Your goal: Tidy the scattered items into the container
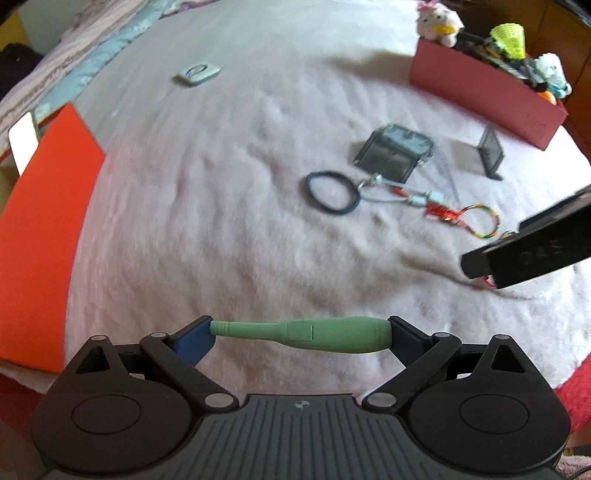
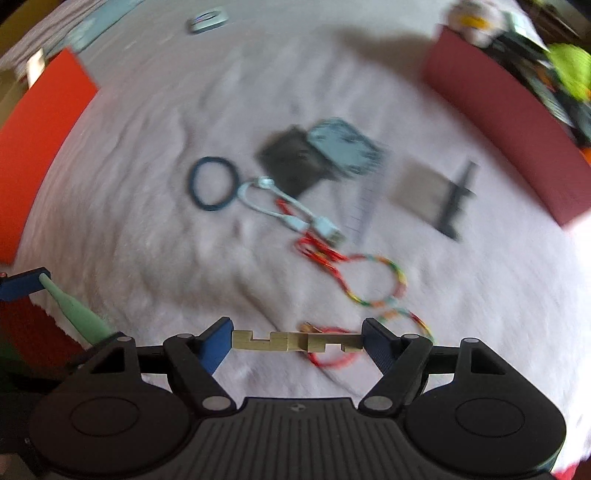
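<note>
1. Gripping end-to-end, my left tool (image 1: pixel 301 334) clamps the green pen (image 1: pixel 301 335); it could pivot out.
2. My right tool (image 2: pixel 297 341) pinches the notched wooden piece (image 2: pixel 295 340) likewise.
3. Far ahead-right, the red container (image 1: pixel 484 94) looks crowded; drops may bounce onto the bed (image 1: pixel 221 221).

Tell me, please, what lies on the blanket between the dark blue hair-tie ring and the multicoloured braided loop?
A short white USB cable and red braided cord lie there, clearest in the right wrist view.

Two plush toys (image 1: pixel 439 22), one box (image 1: pixel 480 92)
</note>
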`<state>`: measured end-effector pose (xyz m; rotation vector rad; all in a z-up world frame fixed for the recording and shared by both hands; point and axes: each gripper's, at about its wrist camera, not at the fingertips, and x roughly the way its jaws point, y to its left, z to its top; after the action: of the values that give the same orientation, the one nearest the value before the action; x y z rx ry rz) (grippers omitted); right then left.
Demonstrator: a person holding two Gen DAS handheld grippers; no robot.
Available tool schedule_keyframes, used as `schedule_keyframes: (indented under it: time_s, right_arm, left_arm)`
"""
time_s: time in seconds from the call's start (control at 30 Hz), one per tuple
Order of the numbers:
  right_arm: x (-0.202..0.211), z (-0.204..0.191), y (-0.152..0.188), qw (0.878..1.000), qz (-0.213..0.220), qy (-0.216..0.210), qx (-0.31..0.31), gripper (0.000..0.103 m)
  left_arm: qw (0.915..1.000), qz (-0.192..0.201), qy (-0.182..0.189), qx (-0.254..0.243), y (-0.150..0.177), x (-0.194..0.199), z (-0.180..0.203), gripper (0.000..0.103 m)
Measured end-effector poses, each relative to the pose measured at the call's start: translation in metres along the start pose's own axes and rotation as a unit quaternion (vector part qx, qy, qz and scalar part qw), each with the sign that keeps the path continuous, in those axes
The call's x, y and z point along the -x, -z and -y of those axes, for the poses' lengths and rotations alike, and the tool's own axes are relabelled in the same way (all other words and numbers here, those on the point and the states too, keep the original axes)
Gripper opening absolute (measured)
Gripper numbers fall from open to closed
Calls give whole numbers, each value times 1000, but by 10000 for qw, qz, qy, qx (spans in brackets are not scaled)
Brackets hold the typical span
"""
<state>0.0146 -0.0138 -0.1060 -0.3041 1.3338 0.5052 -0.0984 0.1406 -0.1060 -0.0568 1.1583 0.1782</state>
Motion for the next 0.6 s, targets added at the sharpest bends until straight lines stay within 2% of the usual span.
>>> schedule_keyframes:
  time_s: [0.3,0.47,0.6]
  right_arm:
    - [51,69,20,9952,295,92,-925,78]
    - [68,111,31,9906,394,69,-1311,78]
    - [83,145,38,9857,493,41,-1609,78]
  left_arm:
    - [9987,266,50,-426,-34,26,33,98]
    - [9966,446,-23,-686,-54,42,65,98]
    - [9950,452,72,-887,-67,51,100,98]
